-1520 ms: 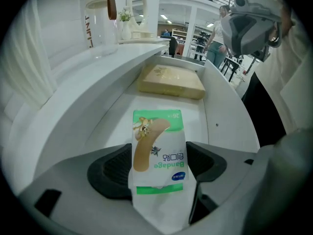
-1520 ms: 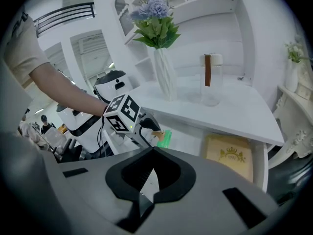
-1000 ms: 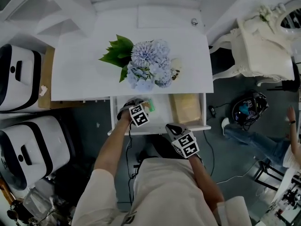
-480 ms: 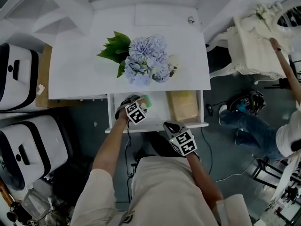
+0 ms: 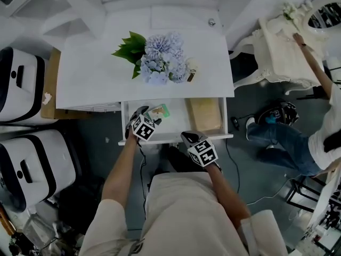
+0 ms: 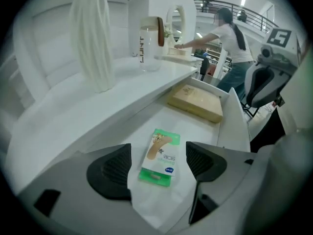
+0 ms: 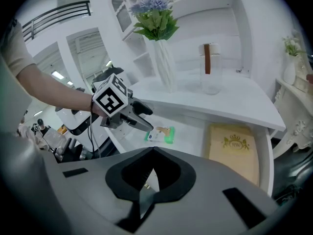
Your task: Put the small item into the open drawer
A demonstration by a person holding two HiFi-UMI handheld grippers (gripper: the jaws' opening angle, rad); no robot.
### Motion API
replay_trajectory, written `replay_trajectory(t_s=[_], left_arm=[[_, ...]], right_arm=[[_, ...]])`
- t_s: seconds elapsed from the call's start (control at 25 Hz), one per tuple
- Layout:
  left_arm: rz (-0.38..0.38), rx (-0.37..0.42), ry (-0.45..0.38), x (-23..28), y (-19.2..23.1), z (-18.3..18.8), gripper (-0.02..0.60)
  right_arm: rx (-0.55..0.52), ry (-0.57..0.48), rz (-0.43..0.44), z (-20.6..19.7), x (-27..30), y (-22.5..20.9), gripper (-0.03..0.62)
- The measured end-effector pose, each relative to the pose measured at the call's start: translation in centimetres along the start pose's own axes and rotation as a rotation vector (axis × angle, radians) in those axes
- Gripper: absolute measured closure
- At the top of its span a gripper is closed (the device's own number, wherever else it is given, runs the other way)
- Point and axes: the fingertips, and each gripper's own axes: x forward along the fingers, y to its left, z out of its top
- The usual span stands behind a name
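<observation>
The left gripper (image 6: 157,165) hangs over the front left of the open drawer (image 5: 176,138), jaws spread wide and holding nothing. The green-and-white plaster packet (image 6: 160,155) lies flat on the drawer floor just beyond and between them, touched by neither jaw. The right gripper (image 7: 151,173) has its jaws pressed together and empty, and hovers at the drawer's front rim.

A flat tan box with a gold crest (image 5: 204,115) fills the drawer's right side. A second ago the left gripper's tips were right at the packet; it has since drawn back.
</observation>
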Motion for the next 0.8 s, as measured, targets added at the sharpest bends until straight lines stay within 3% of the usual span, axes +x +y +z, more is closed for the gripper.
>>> replay_trajectory(t_s=[0.2, 0.36, 0.8], left_arm=[[0.058, -0.075, -0.057, -3.5, 0.4, -0.1, 0.221], [0.114, -0.183, -0.131, -6.0, 0.1, 0.0, 0.221], [0.186, -0.414, -0.258, -10.9, -2.6, 0.0, 0.221]], right_arm=[[0.008, -0.014, -0.003, 0.7, 1.1, 0.3, 0.571], [-0.004, -0.027, 0.007, 1.3, 1.4, 1.3, 0.571], [-0.067, -0.091, -0.002, 3.6, 1.4, 3.0, 0.571]])
